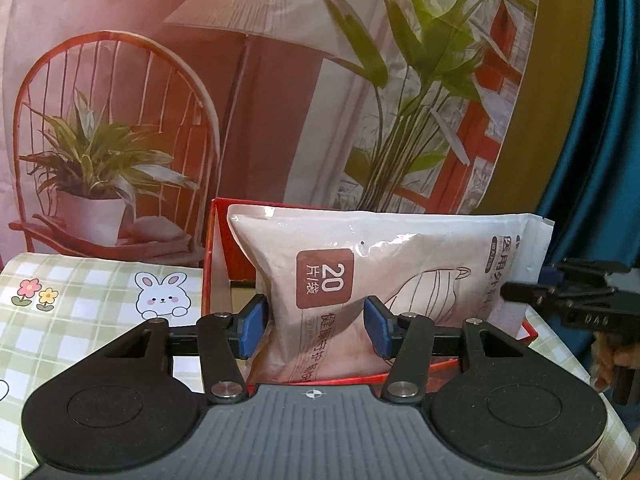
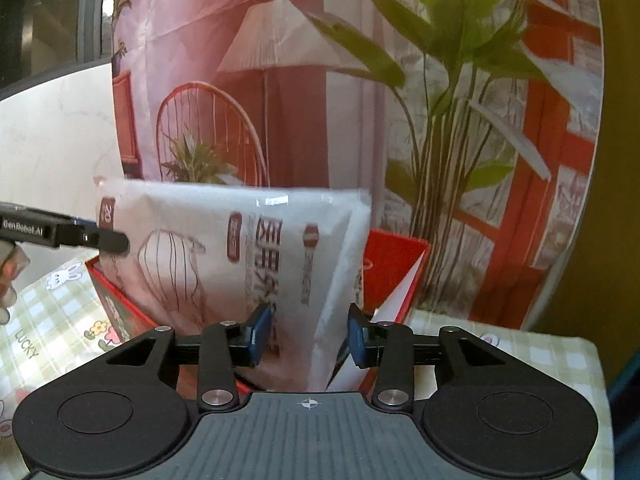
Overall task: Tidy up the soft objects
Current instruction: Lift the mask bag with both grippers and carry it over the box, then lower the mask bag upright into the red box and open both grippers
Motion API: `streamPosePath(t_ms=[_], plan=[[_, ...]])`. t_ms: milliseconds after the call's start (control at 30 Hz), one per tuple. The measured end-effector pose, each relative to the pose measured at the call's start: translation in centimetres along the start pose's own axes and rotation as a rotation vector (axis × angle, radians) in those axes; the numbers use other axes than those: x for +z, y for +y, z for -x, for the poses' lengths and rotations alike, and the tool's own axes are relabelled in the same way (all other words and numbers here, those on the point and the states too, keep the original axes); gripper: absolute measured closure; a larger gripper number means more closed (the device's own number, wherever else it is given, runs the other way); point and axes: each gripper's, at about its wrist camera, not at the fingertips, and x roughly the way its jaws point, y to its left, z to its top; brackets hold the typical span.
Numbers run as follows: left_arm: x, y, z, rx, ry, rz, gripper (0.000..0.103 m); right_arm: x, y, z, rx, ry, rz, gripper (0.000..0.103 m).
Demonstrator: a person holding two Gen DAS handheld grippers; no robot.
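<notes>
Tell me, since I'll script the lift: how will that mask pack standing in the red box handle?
The mask pack looks puffy and dents between the left gripper pads, so probably soft and light. Its glossy film may slip. Standing on edge in the red box, it could flop over.

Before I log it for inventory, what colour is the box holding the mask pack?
Red box, clearest in the left wrist view.
</notes>
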Motion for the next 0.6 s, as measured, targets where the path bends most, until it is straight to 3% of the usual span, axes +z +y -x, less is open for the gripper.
streamPosePath(t_ms=[167,300,367,533,600], plan=[[0.0,0.0,0.1,0.005,0.001,-0.003,0.047,1.3,-0.4,0.9,0.001,-0.047,-0.004,0.068],[0.2,0.3,0.8,0.019,-0.019,0.015,0.045,1.7,-0.8,1.5,-0.025,-0.063,-0.002,0.098],[0.6,0.4,1.5,0.053,-0.033,0.029,0.041,1.5,-1.2,1.8,-0.016,-0.061,-0.003,0.099],[1.5,1.0,3.3,0.075,-0.128,0.07,0.042,0.5,-0.6,1.7,-0.002,-0.009,0.043,0.099],[1.8,0.6,3.4,0.086,-0.145,0.05,0.052,0.0,-0.5,1.5,0.004,0.013,0.043,0.1]])
